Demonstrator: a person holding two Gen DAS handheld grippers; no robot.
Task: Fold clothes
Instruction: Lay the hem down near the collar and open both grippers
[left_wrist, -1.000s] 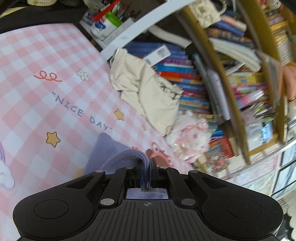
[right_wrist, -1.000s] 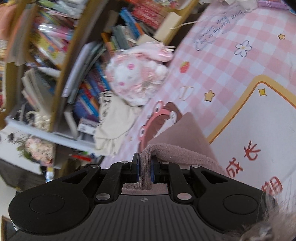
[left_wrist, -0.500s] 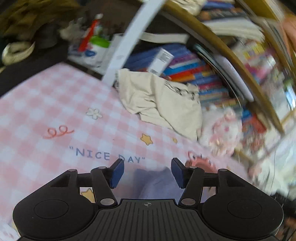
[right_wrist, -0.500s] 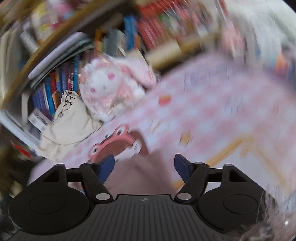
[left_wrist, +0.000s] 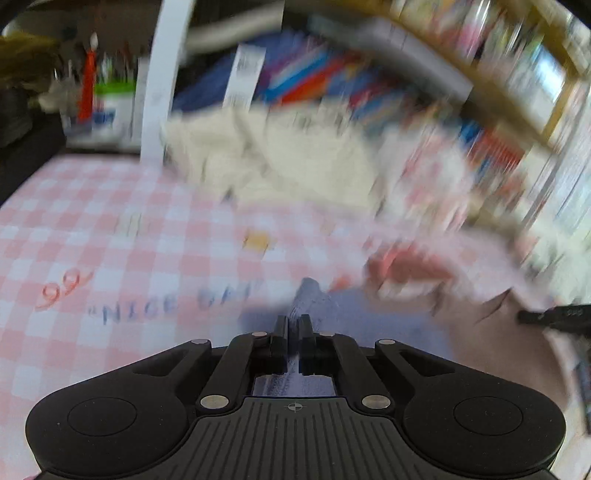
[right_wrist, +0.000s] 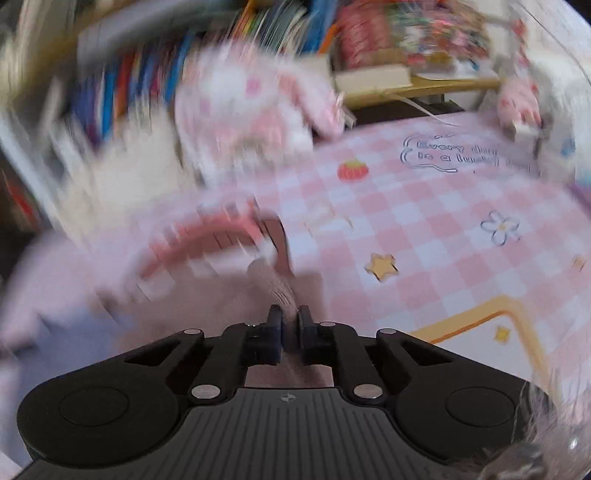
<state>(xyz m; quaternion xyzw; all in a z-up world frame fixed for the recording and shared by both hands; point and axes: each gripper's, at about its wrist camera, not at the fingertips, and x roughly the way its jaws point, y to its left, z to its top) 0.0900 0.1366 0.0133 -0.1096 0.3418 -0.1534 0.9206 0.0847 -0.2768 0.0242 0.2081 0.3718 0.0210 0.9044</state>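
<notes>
The views are blurred by motion. A soft garment lies on the pink checked mat (left_wrist: 110, 229), lavender (left_wrist: 354, 317) on its left part and dusty mauve (right_wrist: 236, 314) on its right. My left gripper (left_wrist: 294, 325) is shut on a raised ridge of the lavender cloth. A pinched fold of the mauve cloth sits in my right gripper (right_wrist: 290, 317), which is shut on it. In the left wrist view, the mauve part (left_wrist: 495, 343) shows to the right, beside a black piece (left_wrist: 554, 317) at the edge.
A crumpled cream cloth (left_wrist: 295, 162) and a pink-and-white plush toy (right_wrist: 251, 99) lie at the mat's far edge, against a shelf of books (left_wrist: 314, 74). A pen holder (left_wrist: 110, 99) stands at the far left. The mat (right_wrist: 424, 221) stretches to the right.
Both grippers held cloth a second ago, stood open over it half a second ago, and are now shut on fresh folds of it. Both views have swung.
</notes>
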